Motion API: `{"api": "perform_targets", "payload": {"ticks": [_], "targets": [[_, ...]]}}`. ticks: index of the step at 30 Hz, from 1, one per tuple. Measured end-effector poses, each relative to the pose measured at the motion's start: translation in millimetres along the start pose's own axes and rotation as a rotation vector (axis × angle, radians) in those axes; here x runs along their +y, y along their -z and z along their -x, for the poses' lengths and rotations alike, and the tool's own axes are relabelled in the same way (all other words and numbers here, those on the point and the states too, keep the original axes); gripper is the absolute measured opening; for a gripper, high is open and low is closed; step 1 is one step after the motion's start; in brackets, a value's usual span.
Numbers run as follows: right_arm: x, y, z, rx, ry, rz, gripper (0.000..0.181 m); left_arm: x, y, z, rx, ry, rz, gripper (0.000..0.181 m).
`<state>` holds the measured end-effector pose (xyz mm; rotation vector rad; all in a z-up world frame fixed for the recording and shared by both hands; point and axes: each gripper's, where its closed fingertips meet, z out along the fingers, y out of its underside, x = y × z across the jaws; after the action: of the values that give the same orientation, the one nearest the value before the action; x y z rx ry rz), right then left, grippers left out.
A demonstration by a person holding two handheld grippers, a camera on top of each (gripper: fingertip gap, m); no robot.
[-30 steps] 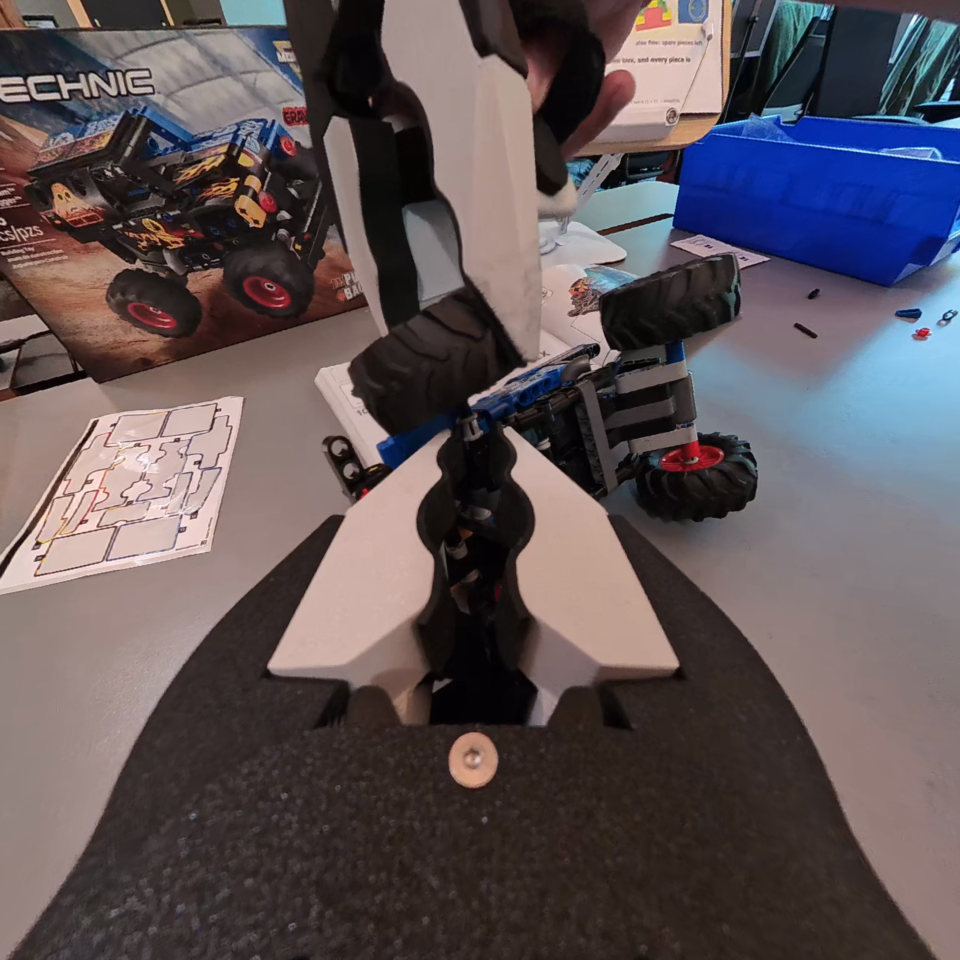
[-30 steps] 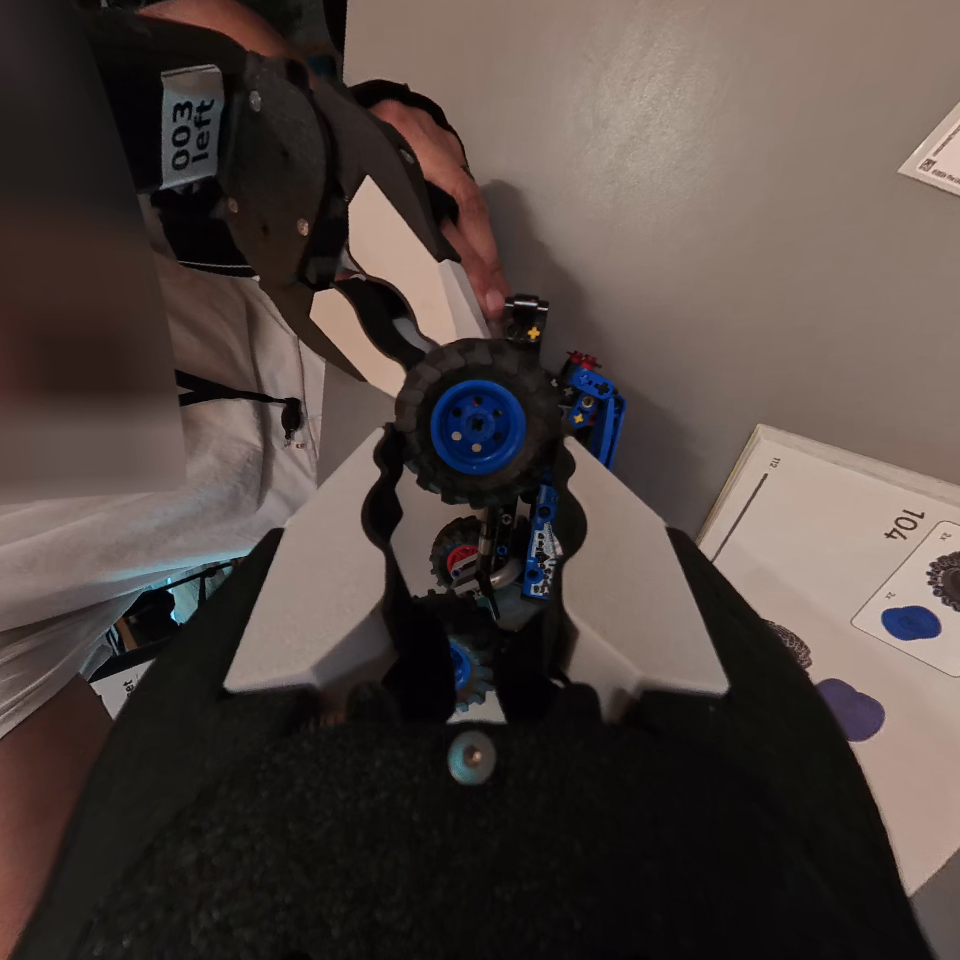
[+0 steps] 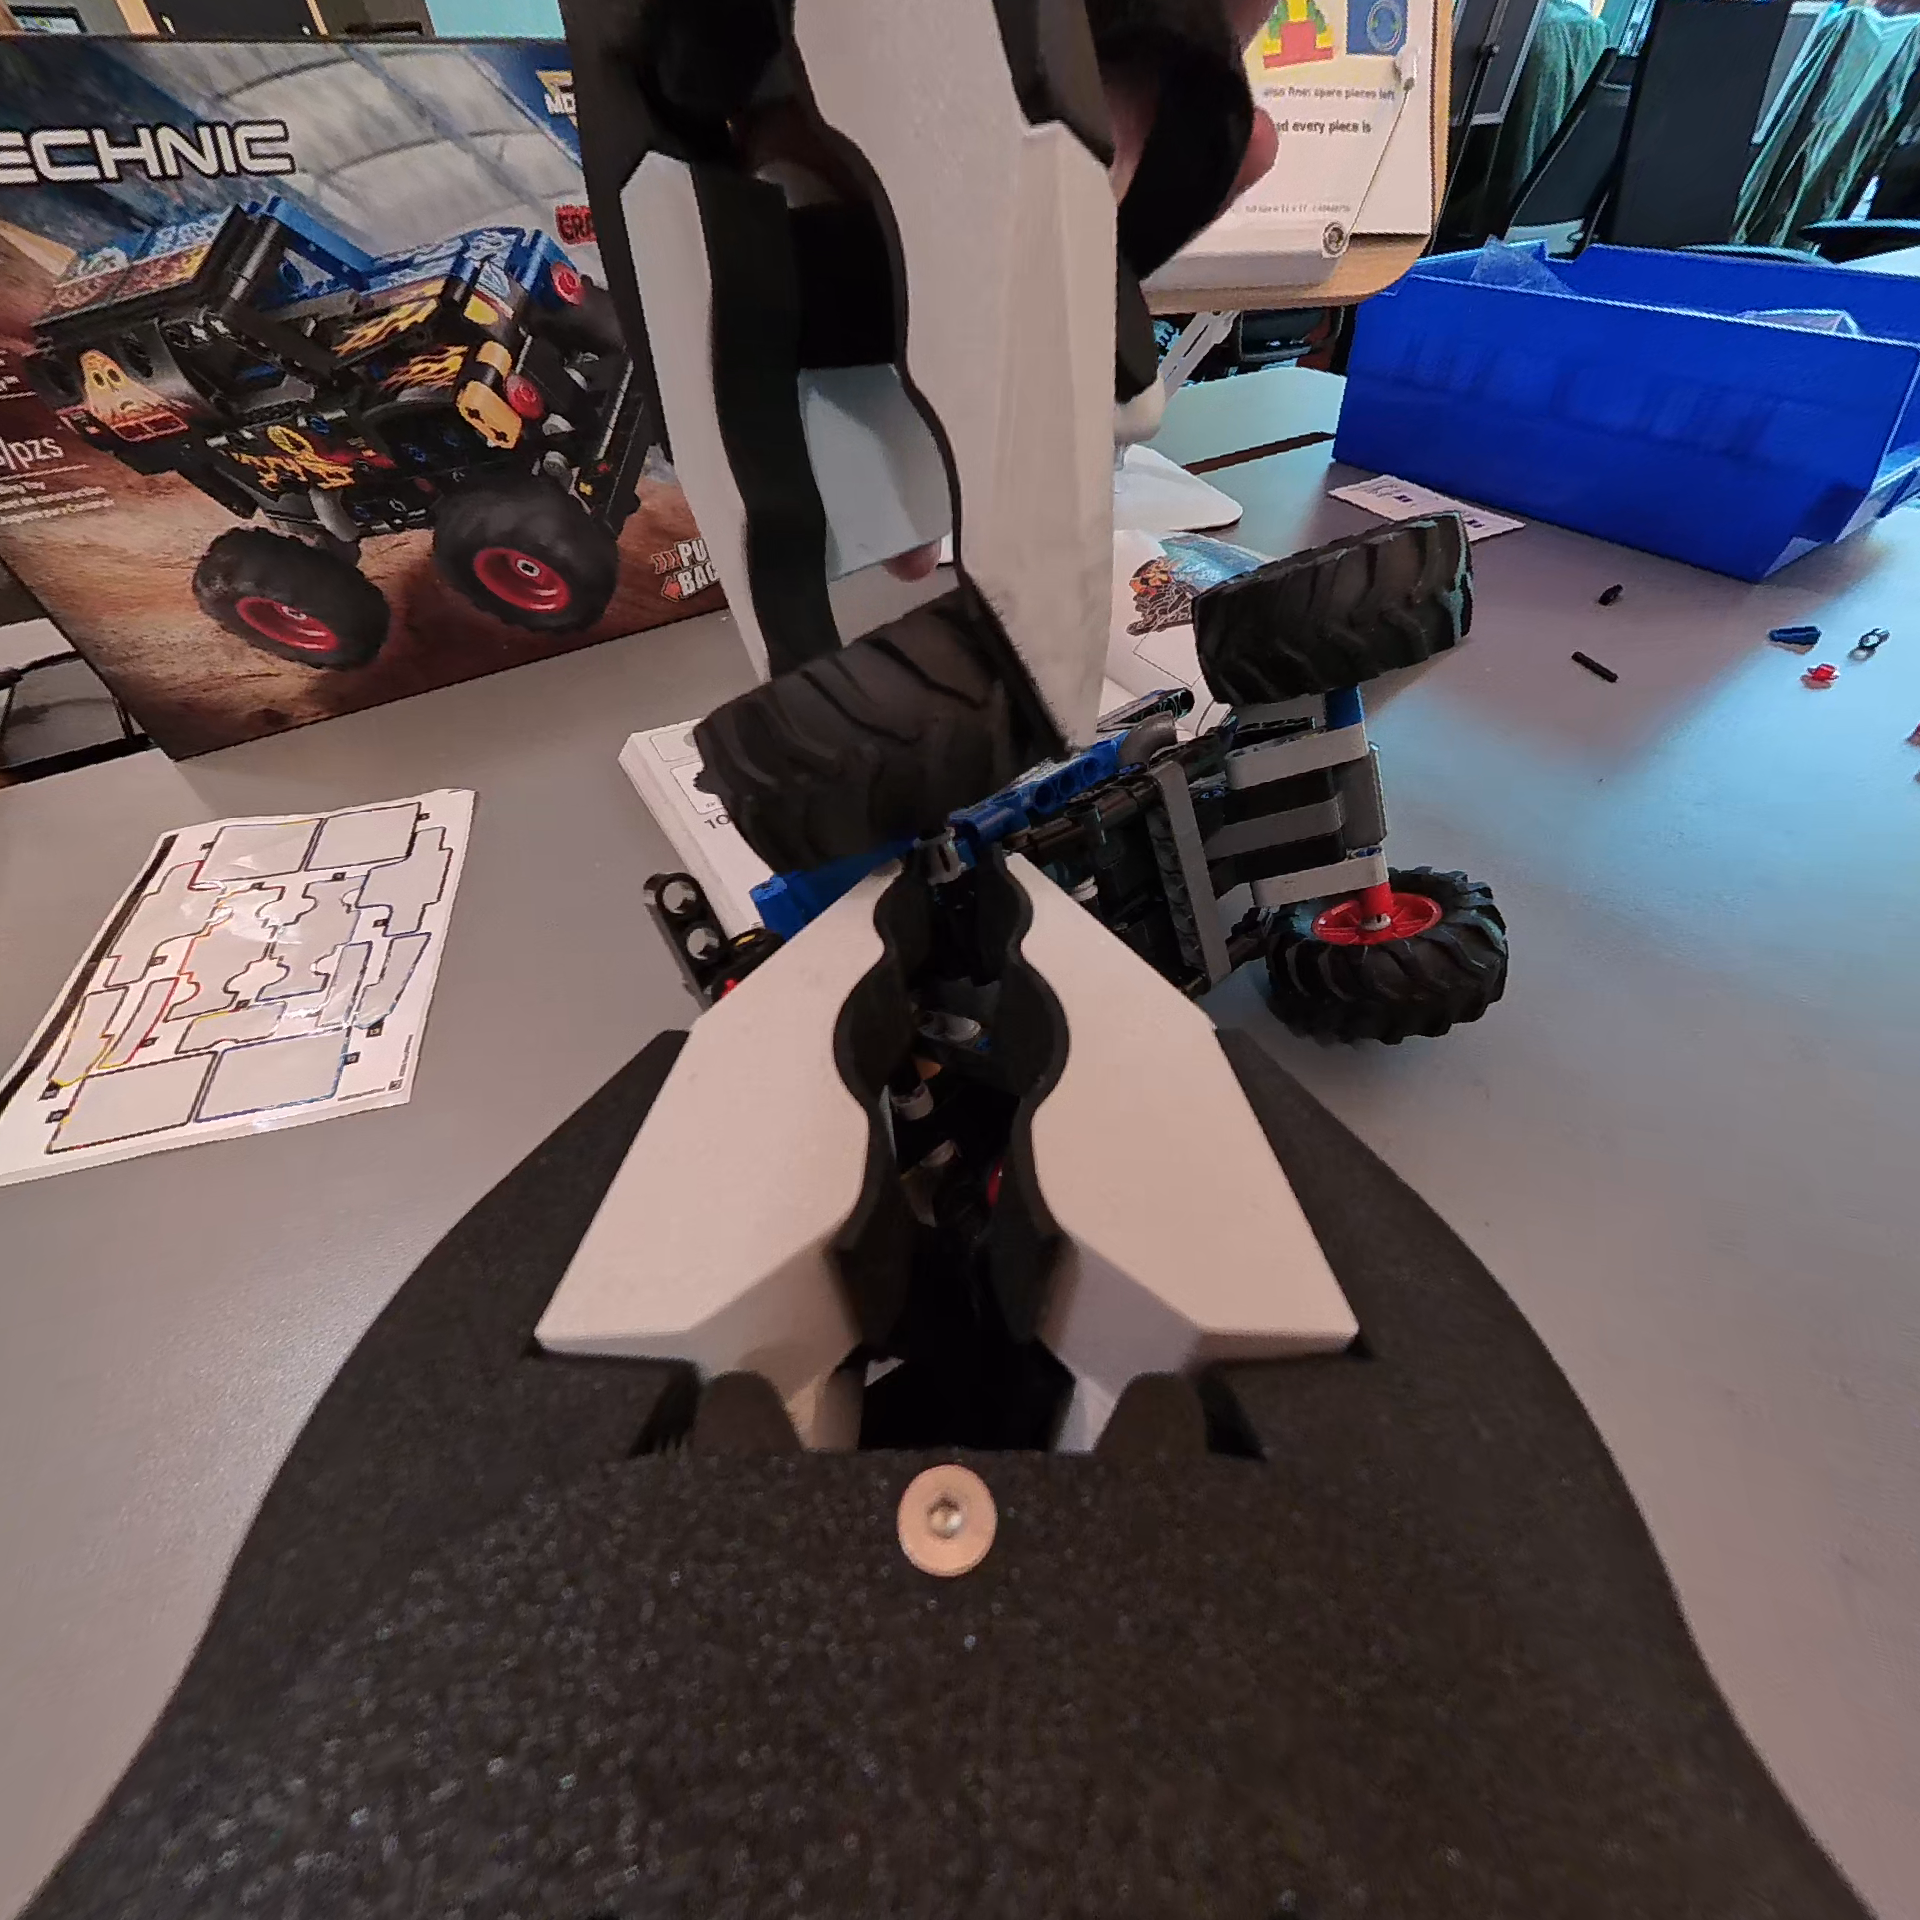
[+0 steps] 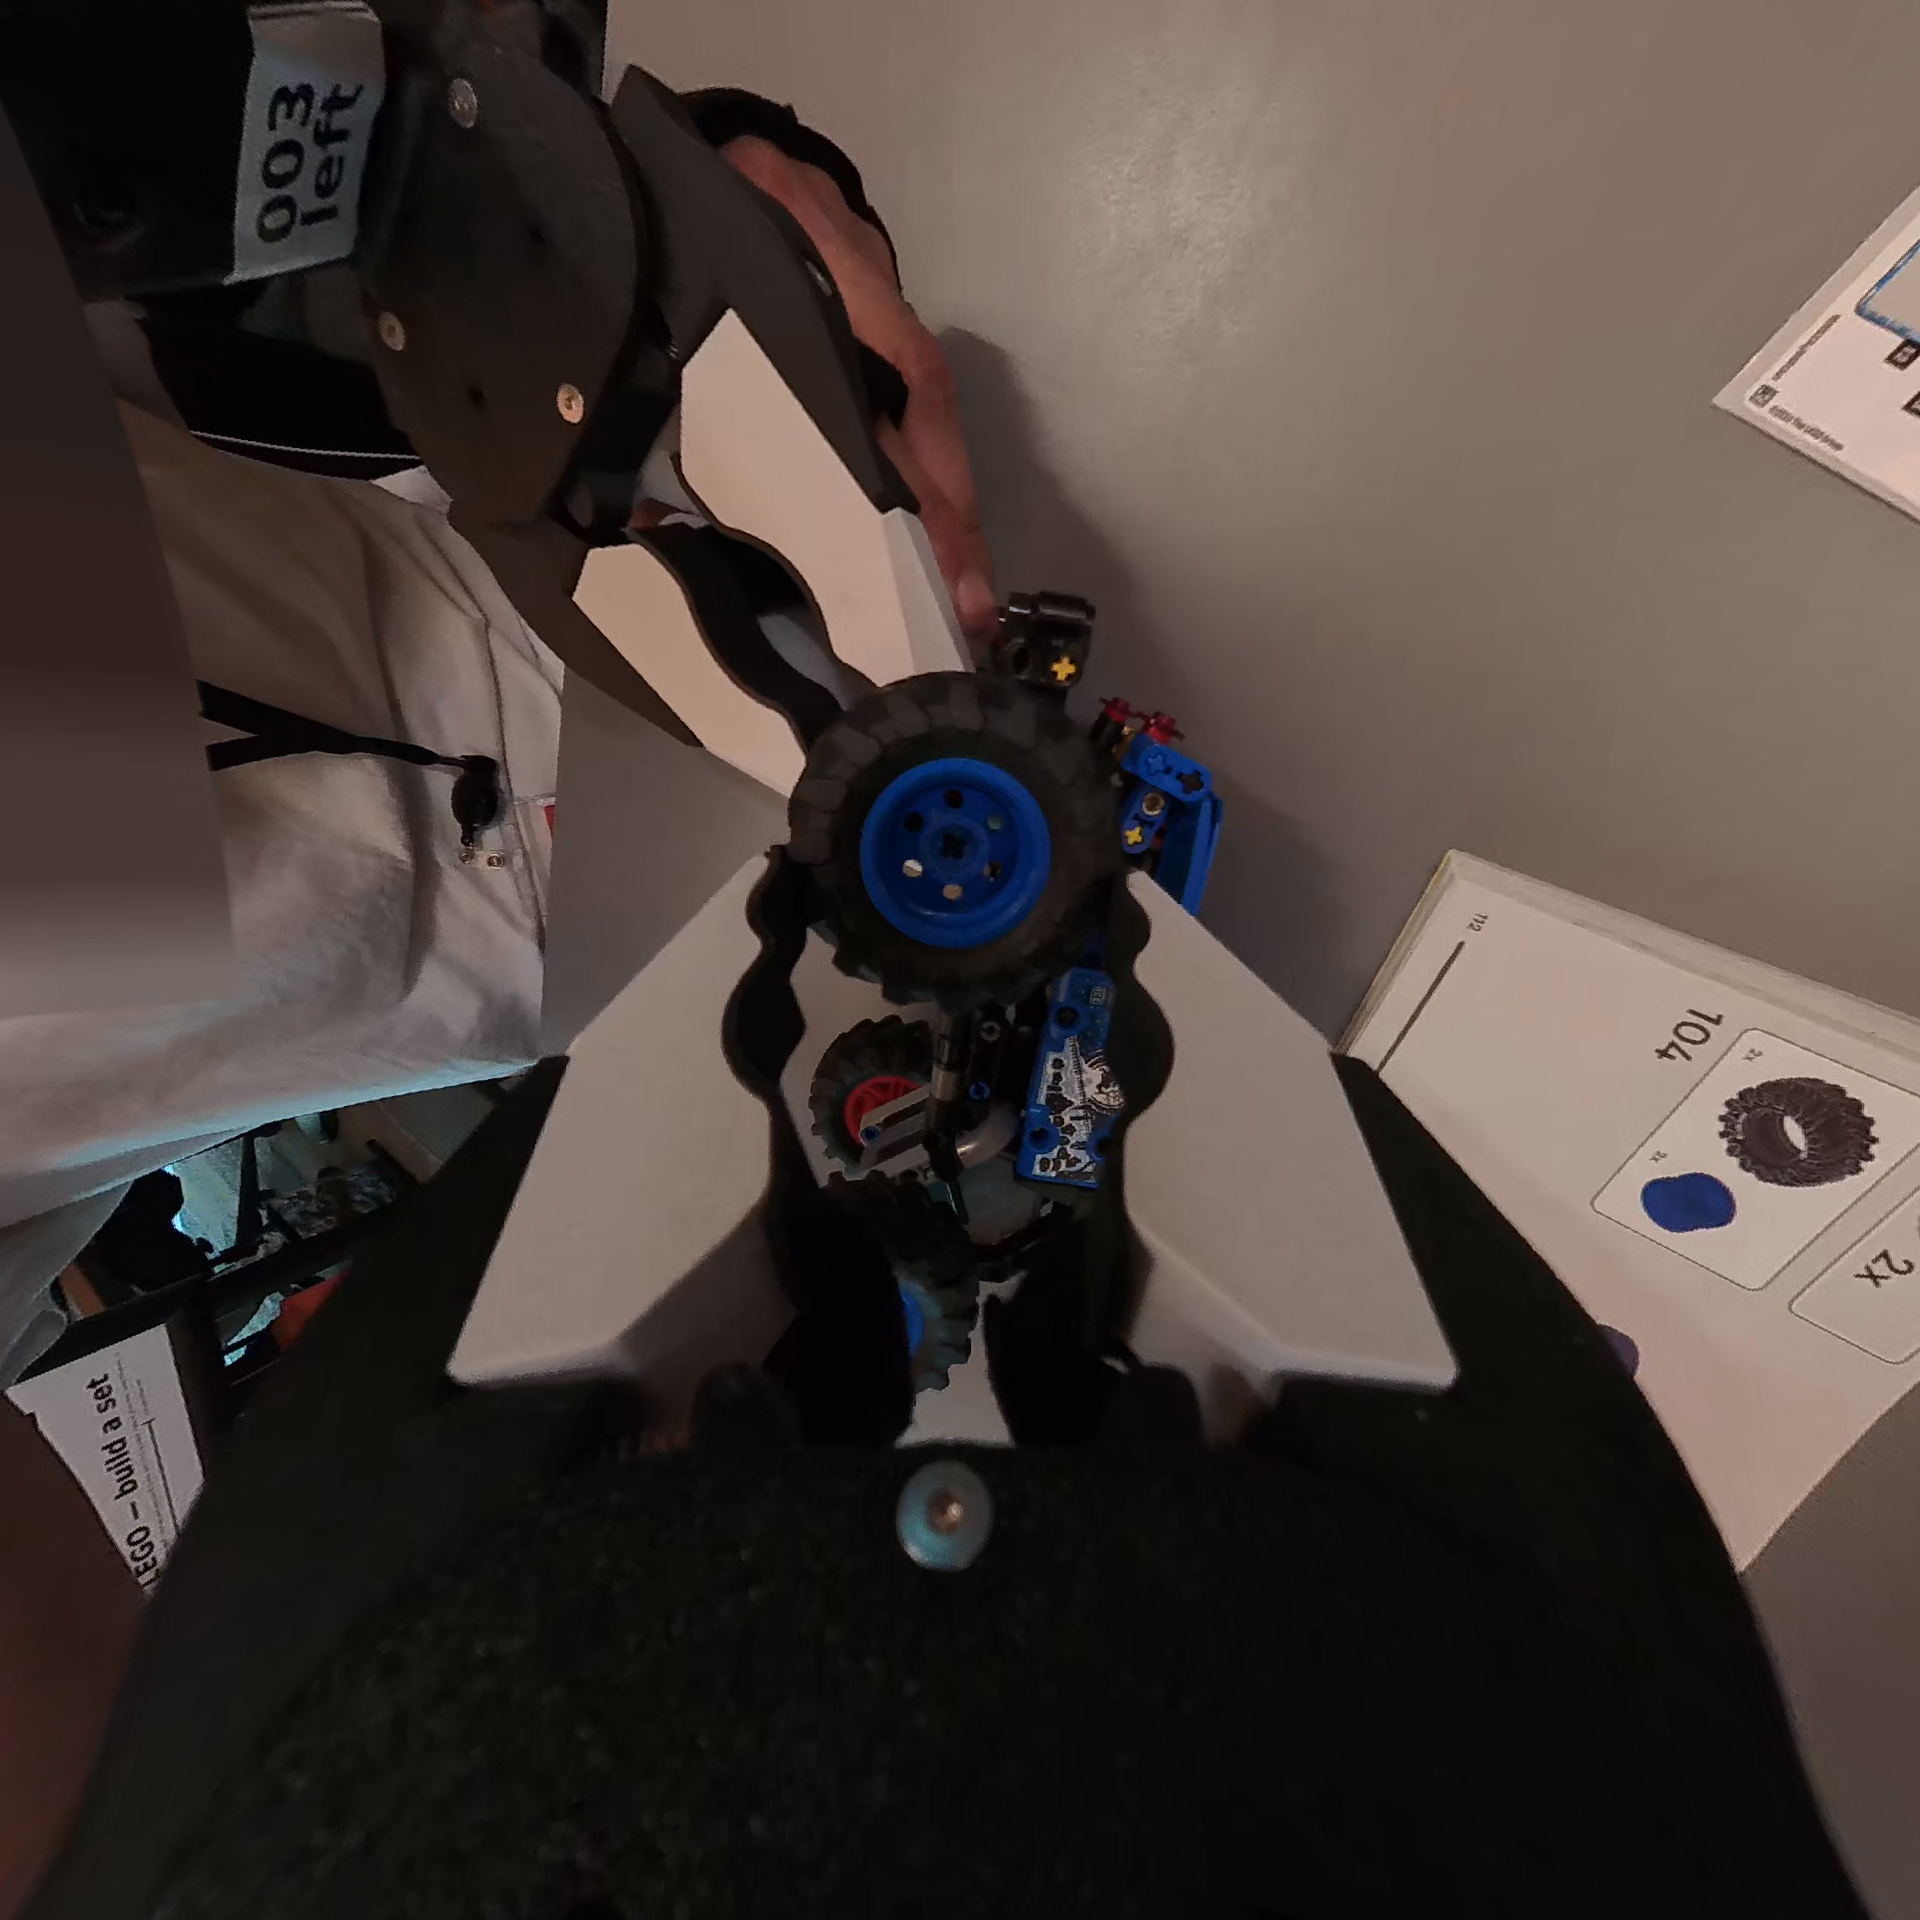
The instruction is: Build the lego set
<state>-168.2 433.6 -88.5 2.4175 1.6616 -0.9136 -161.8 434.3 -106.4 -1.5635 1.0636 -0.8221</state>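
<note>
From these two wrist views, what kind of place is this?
Likely a shared office or lab workspace, not a home: a wide grey table with a blue plastic parts bin, a printed instruction sign on a stand, and dark desks and office chairs behind.

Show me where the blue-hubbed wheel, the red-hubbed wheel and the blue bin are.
blue-hubbed wheel (image 4: 954, 850), right wrist view, on the blue hub.
red-hubbed wheel (image 3: 1382, 966), left wrist view, on the black tyre.
blue bin (image 3: 1621, 416), left wrist view, on its front wall.

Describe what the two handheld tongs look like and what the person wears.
Both tongs, left and right, have pale grey wedge fingers with wavy black inner pads on a grainy black body with one silver screw. The left carries a white label. The person wears a white shirt.
</note>
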Motion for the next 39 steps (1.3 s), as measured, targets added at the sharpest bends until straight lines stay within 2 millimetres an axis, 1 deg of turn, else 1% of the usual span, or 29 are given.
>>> {"api": "perform_targets", "payload": {"ticks": [5,13,17,22,25,27,29,30,31,33,36,37,39], "targets": [[1,0,0,0.017,0.045,0.007,0.058,0,0,-1,0.013,0.004,0.000,0.007],[4,0,-1,0.087,0.244,0.014,0.057,0,0,-3,0.056,0.035,0.001,0.007],[6,0,-1,0.093,0.300,0.068,0.057,0,0,-5,0.077,0.039,0.002,0.007],[9,-1,-1,0.054,0.302,0.114,0.056,1,1,-8,0.103,0.047,0.006,0.007],[12,-2,-2,0.085,0.342,0.149,0.056,1,1,-8,0.110,0.041,0.006,0.007],[19,-3,-8,0.128,0.348,0.218,0.055,1,0,-7,0.105,0.046,0.009,0.007],[35,-6,-17,0.214,0.383,0.355,0.052,2,0,-6,0.104,0.037,0.014,0.008],[34,-3,-11,0.207,0.401,0.377,0.012,1,1,-6,0.098,0.025,0.007,0.007],[30,-1,-12,0.241,0.432,0.370,0.010,1,2,-3,0.082,0.015,0.003,0.007],[33,-4,-13,0.251,0.419,0.386,0.007,1,2,-2,0.089,0.019,0.005,0.007],[34,-6,-11,0.245,0.404,0.350,0.008,1,3,-3,0.086,0.005,0.002,0.007],[34,-5,-8,0.240,0.387,0.337,0.016,1,3,-3,0.089,0.001,0.000,0.007],[33,-4,-1,0.221,0.349,0.307,0.046,0,3,-4,0.089,-0.003,-0.002,0.007]]}}
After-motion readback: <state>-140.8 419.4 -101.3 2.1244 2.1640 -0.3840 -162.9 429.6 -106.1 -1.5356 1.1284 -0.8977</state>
